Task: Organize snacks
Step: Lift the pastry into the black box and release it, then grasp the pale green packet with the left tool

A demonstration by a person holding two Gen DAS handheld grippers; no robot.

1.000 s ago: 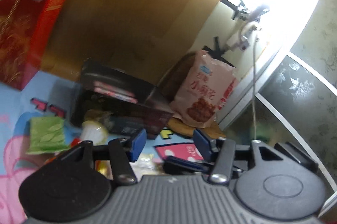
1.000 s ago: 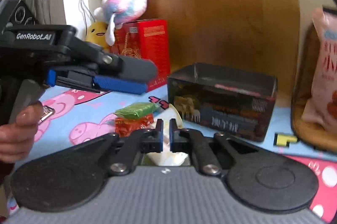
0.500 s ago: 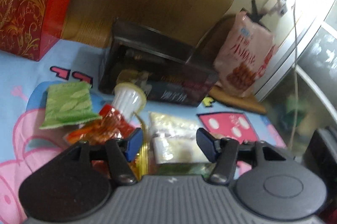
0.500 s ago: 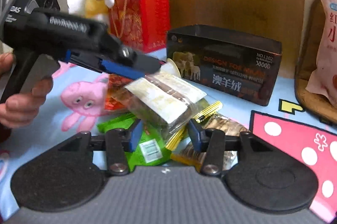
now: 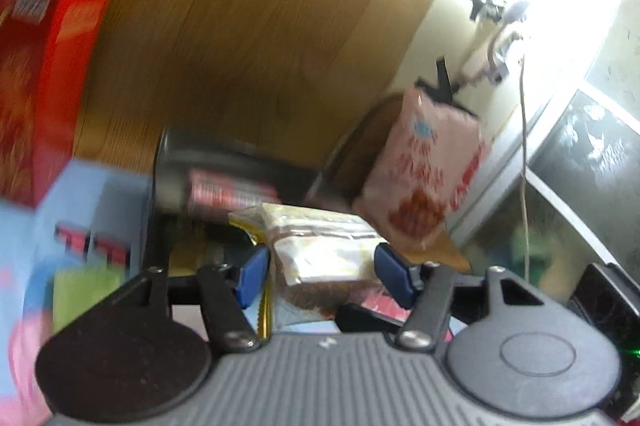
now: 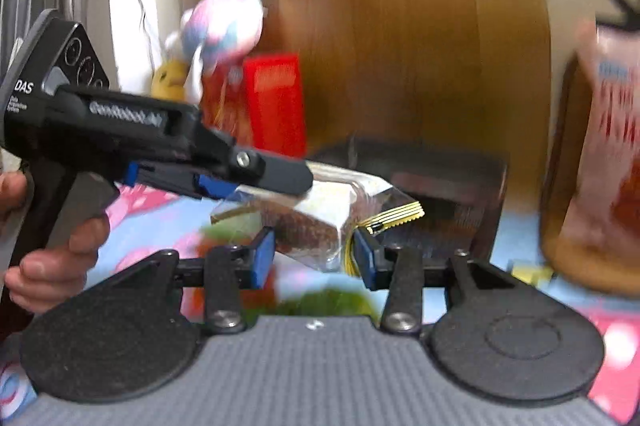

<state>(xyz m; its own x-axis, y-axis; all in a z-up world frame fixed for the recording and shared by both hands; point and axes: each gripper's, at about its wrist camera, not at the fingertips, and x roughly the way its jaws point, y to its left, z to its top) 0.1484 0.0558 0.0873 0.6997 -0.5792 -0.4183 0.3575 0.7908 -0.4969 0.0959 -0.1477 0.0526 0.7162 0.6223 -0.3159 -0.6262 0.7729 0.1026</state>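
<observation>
The left gripper [image 5: 322, 276], jaws opening, has a clear-wrapped cake packet [image 5: 320, 252] between them; beyond it a dark box [image 5: 176, 169] (blurred).

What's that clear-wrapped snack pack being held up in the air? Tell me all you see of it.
The clear snack pack is a see-through plastic wrapper with a pale, cream-coloured top and a dark brown cake-like layer below. It hangs tilted above the blue mat, before the dark box. It sits between both tools' blue fingers; a yellow crimped wrapper lies against it.
</observation>
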